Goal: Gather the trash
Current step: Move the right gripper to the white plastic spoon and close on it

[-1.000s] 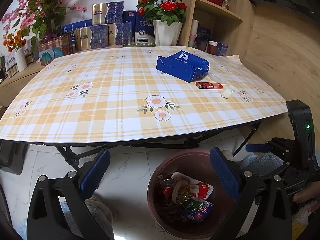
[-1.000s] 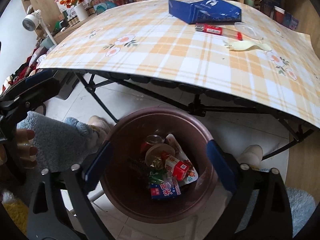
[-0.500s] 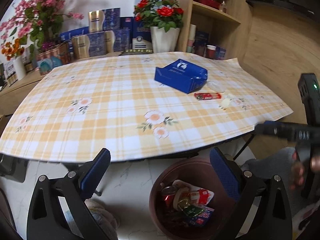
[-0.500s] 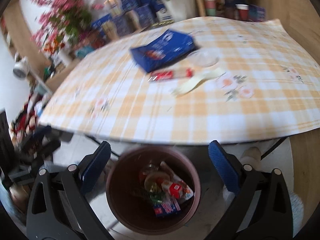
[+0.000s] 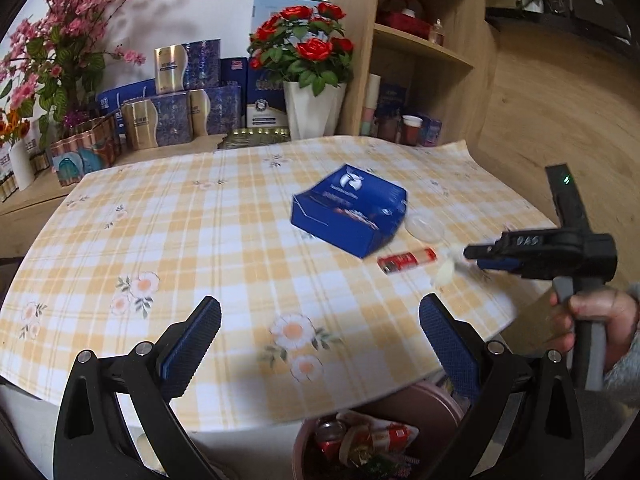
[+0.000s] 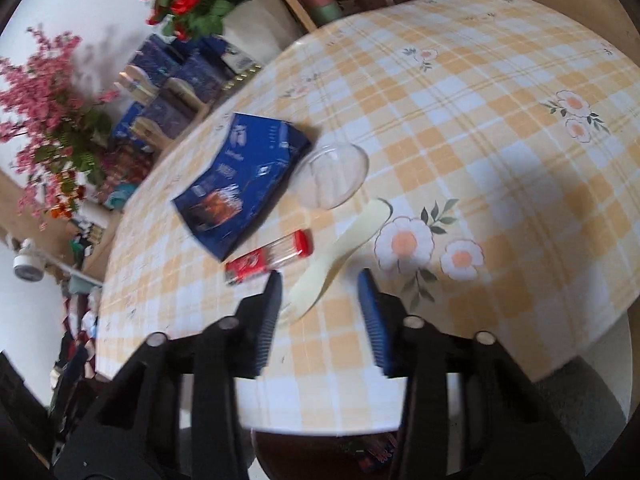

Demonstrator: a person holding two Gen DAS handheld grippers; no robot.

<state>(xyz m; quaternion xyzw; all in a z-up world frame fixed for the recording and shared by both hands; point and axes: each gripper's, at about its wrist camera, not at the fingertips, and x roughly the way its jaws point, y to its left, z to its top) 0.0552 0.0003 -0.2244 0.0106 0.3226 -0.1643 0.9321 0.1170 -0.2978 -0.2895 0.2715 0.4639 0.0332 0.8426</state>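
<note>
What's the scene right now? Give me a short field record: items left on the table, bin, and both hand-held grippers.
table items: blue box; clear plastic lid; red-capped tube; pale plastic spoon
table: checked floral cloth
bin: brown, on floor below table edge, holding wrappers and a can
left hand-held gripper: open, empty, above table's near edge
right hand-held gripper: jaws closing, spoon between them, pads not yet pressing on it
likely next: spoon gets picked up
</note>
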